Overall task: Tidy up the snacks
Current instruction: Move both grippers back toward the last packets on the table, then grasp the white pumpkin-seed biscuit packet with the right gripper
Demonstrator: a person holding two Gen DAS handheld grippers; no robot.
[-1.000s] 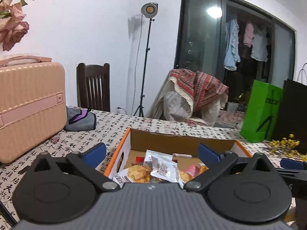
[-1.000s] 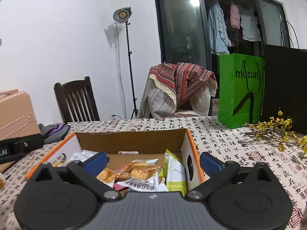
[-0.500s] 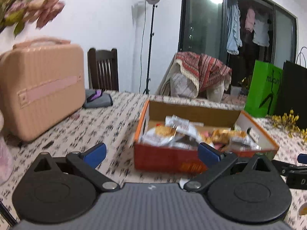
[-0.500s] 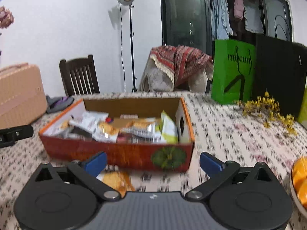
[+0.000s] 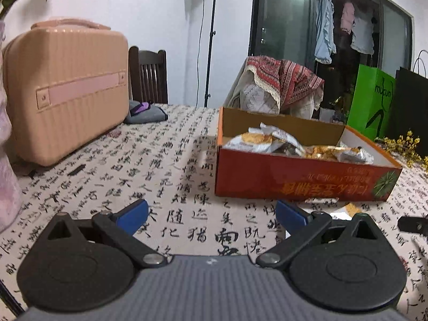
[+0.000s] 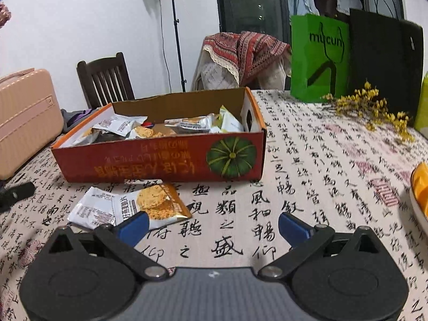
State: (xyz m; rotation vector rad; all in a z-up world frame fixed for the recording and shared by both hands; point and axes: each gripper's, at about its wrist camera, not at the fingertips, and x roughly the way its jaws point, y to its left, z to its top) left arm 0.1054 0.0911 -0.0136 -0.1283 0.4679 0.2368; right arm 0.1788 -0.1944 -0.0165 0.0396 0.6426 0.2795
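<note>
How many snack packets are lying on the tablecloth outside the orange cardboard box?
2. A white packet and a cracker-printed packet partly on top of it lie just in front of the orange cardboard box, toward its left end. Others may be hidden behind the box.

Pkt (image 6: 128, 208) before box (image 6: 160, 164), on table (image 6: 307, 187)

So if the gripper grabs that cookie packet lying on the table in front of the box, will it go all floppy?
Probably a bit. The cookie packet looks like thin, shiny foil, so its edges may bend and slip. It lies flat, so it shouldn't roll. The cookies pictured on it could crack if squeezed hard.
</note>
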